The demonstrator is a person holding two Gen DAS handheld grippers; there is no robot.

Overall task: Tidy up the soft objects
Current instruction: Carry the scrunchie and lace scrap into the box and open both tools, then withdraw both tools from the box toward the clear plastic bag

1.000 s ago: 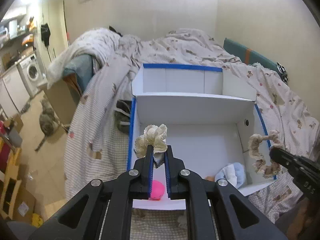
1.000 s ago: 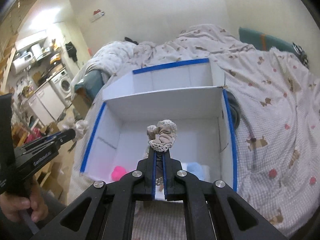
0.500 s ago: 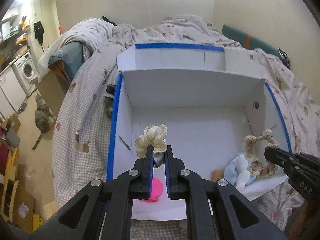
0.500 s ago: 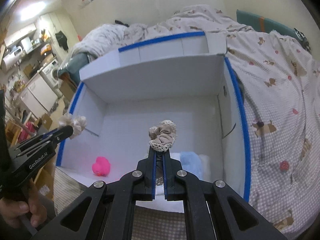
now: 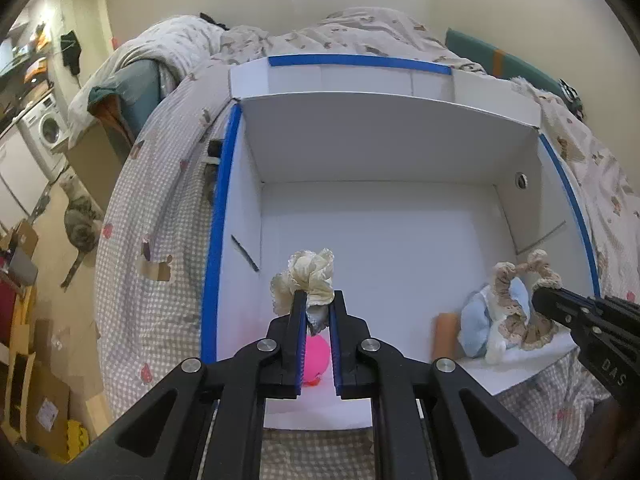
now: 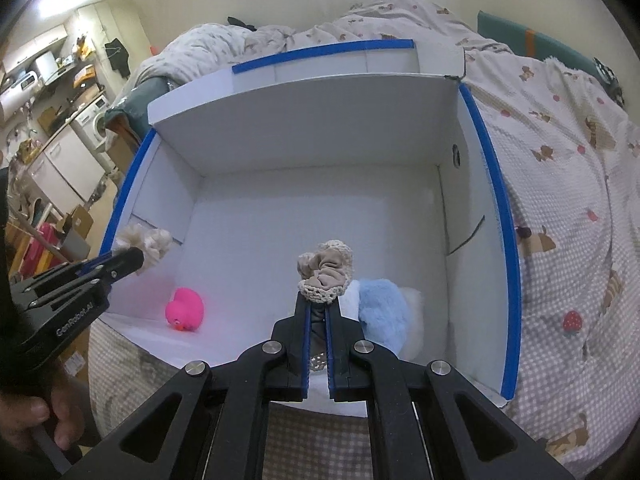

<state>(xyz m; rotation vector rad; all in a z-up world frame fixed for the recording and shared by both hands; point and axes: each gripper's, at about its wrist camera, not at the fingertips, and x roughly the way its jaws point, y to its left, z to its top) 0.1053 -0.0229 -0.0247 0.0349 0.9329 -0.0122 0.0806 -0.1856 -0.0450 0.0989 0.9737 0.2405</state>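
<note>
My left gripper [image 5: 318,298] is shut on a cream ruffled scrunchie [image 5: 306,276], held over the front left of the white box [image 5: 384,152]. It also shows in the right wrist view [image 6: 146,242]. My right gripper [image 6: 319,304] is shut on a beige lace scrunchie [image 6: 326,270], over the box's front right; the scrunchie shows in the left wrist view [image 5: 520,304]. On the box floor lie a pink rubber duck [image 6: 186,310], a blue plush [image 6: 380,312] and a white soft object [image 6: 414,320].
The box has blue-taped rims [image 6: 494,200] and sits on a checked bedspread [image 6: 568,220]. A tan cylinder [image 5: 444,334] lies by the blue plush. A cat [image 5: 80,228] sits on the floor at the left. A washing machine [image 5: 46,132] stands beyond.
Both grippers have moved forward and down over the box with their scrunchies. The box now fills more of both views.
</note>
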